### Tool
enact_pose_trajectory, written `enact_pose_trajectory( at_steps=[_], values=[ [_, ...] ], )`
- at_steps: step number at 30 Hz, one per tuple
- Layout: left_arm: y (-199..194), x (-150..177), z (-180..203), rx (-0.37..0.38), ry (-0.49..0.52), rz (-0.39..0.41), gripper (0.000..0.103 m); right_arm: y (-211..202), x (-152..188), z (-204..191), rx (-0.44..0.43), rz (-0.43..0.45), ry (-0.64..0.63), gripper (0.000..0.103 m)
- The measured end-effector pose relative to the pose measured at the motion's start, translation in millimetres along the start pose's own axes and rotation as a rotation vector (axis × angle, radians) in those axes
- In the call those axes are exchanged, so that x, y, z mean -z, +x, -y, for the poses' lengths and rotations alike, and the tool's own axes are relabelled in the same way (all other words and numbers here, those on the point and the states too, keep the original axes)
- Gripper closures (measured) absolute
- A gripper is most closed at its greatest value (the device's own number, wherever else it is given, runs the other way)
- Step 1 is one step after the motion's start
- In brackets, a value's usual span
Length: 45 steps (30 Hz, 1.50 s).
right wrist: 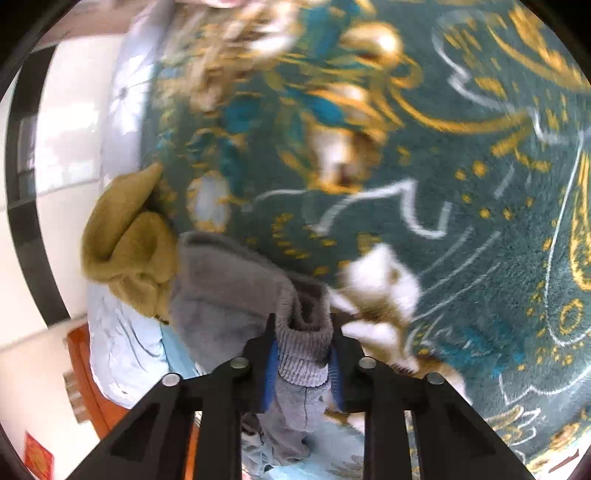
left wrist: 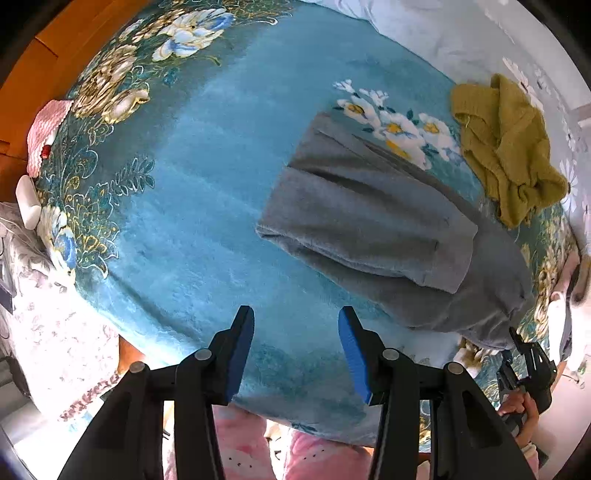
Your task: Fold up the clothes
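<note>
A grey sweater [left wrist: 384, 221] lies partly folded on the teal floral blanket [left wrist: 207, 192], right of centre in the left wrist view. My left gripper [left wrist: 295, 321] is open and empty, hovering over bare blanket to the left of the sweater's near edge. My right gripper [left wrist: 517, 339] shows at the sweater's lower right corner. In the right wrist view my right gripper [right wrist: 303, 332] is shut on the grey sweater's ribbed cuff [right wrist: 303, 354], with the rest of the sweater [right wrist: 225, 288] trailing left. An olive-green knit garment [left wrist: 506, 147] lies crumpled beyond the sweater; it also shows in the right wrist view [right wrist: 129, 240].
A pale blue sheet [left wrist: 443, 33] covers the bed beyond the blanket. A pink knit item [left wrist: 46, 129] and a white case [left wrist: 27, 201] sit at the blanket's left edge. The person's pink trousers [left wrist: 325, 458] are at the near edge. A wooden board [left wrist: 44, 59] stands far left.
</note>
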<state>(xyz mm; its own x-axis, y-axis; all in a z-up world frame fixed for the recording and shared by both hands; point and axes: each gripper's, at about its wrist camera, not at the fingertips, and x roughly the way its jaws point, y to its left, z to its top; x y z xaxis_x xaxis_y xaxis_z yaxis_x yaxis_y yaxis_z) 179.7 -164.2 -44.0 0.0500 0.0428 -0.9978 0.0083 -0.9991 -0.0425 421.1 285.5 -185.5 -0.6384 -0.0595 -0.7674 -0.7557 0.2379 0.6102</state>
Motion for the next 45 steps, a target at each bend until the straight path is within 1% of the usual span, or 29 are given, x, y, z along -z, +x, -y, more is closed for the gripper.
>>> enact_pose_trajectory(
  at_steps=[2,9,12,16,19,21,24,27,29,30,33,36,37,38,40,41,44,45],
  values=[
    [0,-4,-7,0.021,-0.004,0.004,0.055,-12,13,-29,-0.013,0.024,-0.089,0.081],
    [7,-32,-40,0.091,-0.014,-0.008,0.055,-42,89,-153,-0.066,0.071,-0.435,0.082],
    [3,-50,-60,0.124,-0.008,0.010,0.055,-51,128,-204,-0.087,0.070,-0.581,0.082],
    [0,-72,-91,0.162,-0.014,0.027,0.055,-30,202,-266,-0.072,0.018,-0.790,0.082],
    [3,-82,-120,0.182,-0.046,0.020,0.055,5,257,-292,-0.022,-0.056,-0.910,0.082],
    [7,-87,-140,0.192,-0.073,0.011,0.055,34,288,-298,0.020,-0.119,-0.958,0.081],
    [14,-90,-167,0.196,-0.113,-0.001,0.055,91,337,-295,0.141,-0.217,-1.062,0.081],
    [21,-90,-193,0.197,-0.155,-0.018,0.055,138,363,-284,0.243,-0.290,-1.111,0.081],
    [27,-89,-206,0.198,-0.180,-0.032,0.055,159,375,-273,0.303,-0.328,-1.140,0.081],
    [29,-88,-211,0.198,-0.190,-0.040,0.055,165,380,-269,0.325,-0.342,-1.154,0.078],
    [37,-89,-219,0.199,-0.203,-0.060,0.055,171,392,-264,0.360,-0.370,-1.186,0.073],
    [44,-91,-214,0.208,-0.200,-0.081,0.055,168,396,-263,0.390,-0.392,-1.221,0.072],
    [46,-93,-209,0.213,-0.191,-0.087,0.055,164,395,-264,0.375,-0.401,-1.220,0.070],
    [48,-95,-204,0.218,-0.182,-0.092,0.055,160,394,-267,0.348,-0.419,-1.209,0.065],
    [52,-99,-190,0.232,-0.158,-0.101,0.055,150,389,-269,0.283,-0.457,-1.182,0.060],
    [53,-102,-182,0.240,-0.145,-0.104,0.055,145,387,-271,0.269,-0.456,-1.186,0.055],
    [56,-108,-159,0.267,-0.109,-0.107,0.055,128,373,-275,0.277,-0.405,-1.200,0.054],
    [57,-110,-150,0.281,-0.098,-0.106,0.055,121,363,-274,0.286,-0.384,-1.178,0.054]
  ],
)
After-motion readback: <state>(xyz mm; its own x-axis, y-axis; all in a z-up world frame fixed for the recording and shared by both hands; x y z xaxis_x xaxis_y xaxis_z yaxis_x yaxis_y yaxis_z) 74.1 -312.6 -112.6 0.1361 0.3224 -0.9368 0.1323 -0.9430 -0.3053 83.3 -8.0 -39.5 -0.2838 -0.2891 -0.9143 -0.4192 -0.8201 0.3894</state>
